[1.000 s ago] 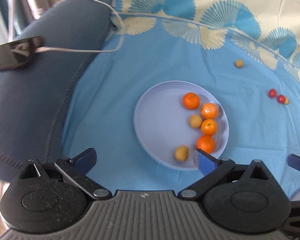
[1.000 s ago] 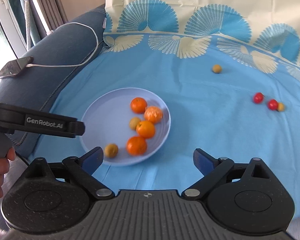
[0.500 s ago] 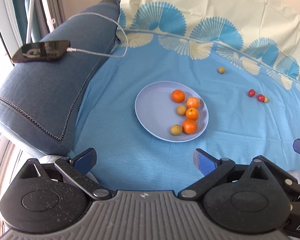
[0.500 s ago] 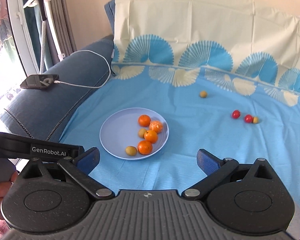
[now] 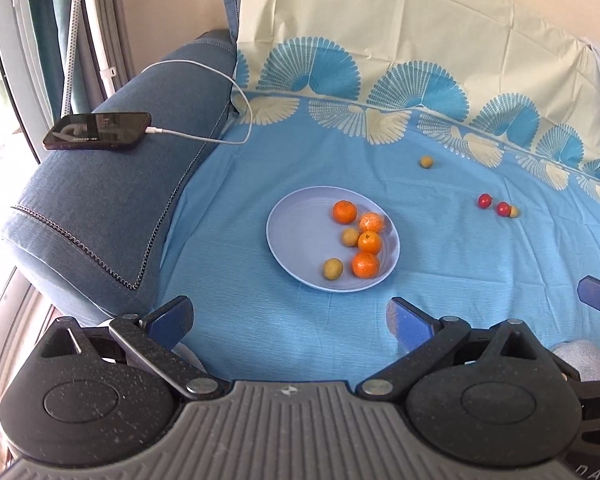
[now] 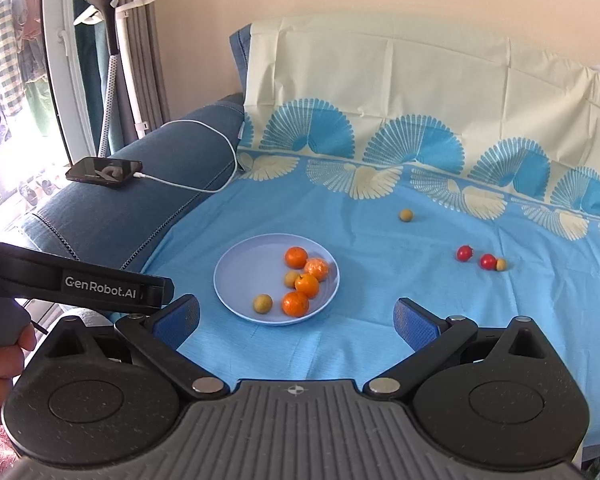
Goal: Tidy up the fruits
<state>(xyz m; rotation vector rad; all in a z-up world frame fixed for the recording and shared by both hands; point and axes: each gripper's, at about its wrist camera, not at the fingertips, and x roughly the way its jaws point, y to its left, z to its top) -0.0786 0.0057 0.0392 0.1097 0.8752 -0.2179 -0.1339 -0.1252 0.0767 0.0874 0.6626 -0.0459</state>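
Observation:
A pale blue plate (image 5: 300,232) (image 6: 240,272) lies on the blue cloth and holds several oranges (image 5: 344,212) (image 6: 295,257) and two small yellow fruits (image 5: 332,269) (image 6: 262,303). One yellow fruit (image 5: 426,161) (image 6: 406,215) lies alone further back. Two red fruits (image 5: 485,201) (image 6: 464,253) and a small yellow one (image 5: 513,211) (image 6: 500,265) lie at the right. My left gripper (image 5: 288,320) is open and empty, held back from the plate. My right gripper (image 6: 296,320) is open and empty, also short of the plate.
A dark phone (image 5: 96,131) (image 6: 104,172) on a white cable (image 5: 204,68) lies on the blue sofa arm (image 5: 100,208) at the left. A garment steamer (image 6: 112,40) stands by the window. The cloth (image 5: 460,280) runs up the backrest.
Both grippers have pulled back and up from the plate; it looks smaller and more of the sofa and wall shows. Both stay open. The fruit has not moved.

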